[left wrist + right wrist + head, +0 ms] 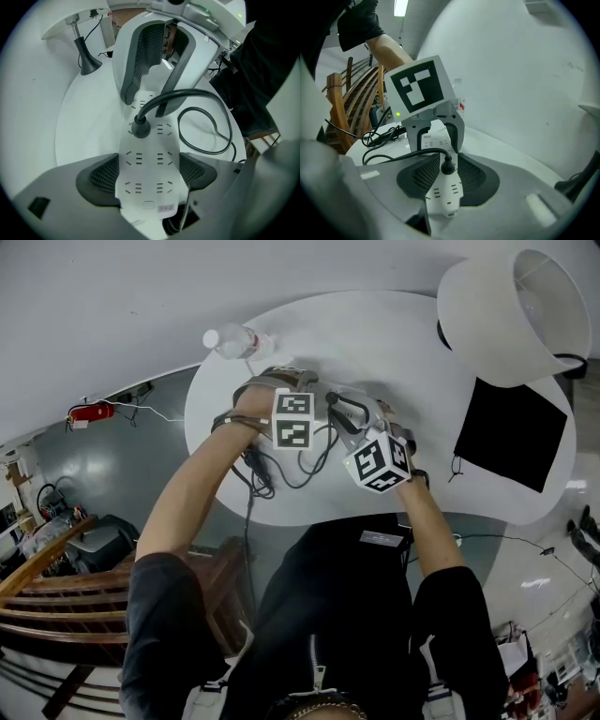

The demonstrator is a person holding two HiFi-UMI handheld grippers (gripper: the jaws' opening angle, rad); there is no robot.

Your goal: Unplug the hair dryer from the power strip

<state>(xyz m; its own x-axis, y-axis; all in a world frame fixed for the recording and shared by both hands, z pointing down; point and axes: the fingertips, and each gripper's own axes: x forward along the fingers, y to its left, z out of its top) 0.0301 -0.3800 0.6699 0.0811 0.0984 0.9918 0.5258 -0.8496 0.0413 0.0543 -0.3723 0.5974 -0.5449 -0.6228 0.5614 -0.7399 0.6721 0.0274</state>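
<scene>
A white power strip (147, 164) lies on the round white table (412, 343). My left gripper (147, 180) is shut on the strip's near end, with a pad against each long side. One black plug (140, 127) sits in a socket further along, and its black cable (206, 131) loops to the right. My right gripper (447, 168) comes from the opposite end and stands open. Its pads closely flank the plug (447, 166), with slim gaps showing on both sides. In the head view the two grippers (323, 423) meet at the table's middle and hide the strip. No hair dryer is in view.
A clear water bottle (234, 340) lies at the table's far left. A white lamp shade (511, 310) stands at the far right over a black mat (511, 432). Tangled black cords (258, 470) hang off the near edge. A wooden railing (351, 108) stands beyond the table.
</scene>
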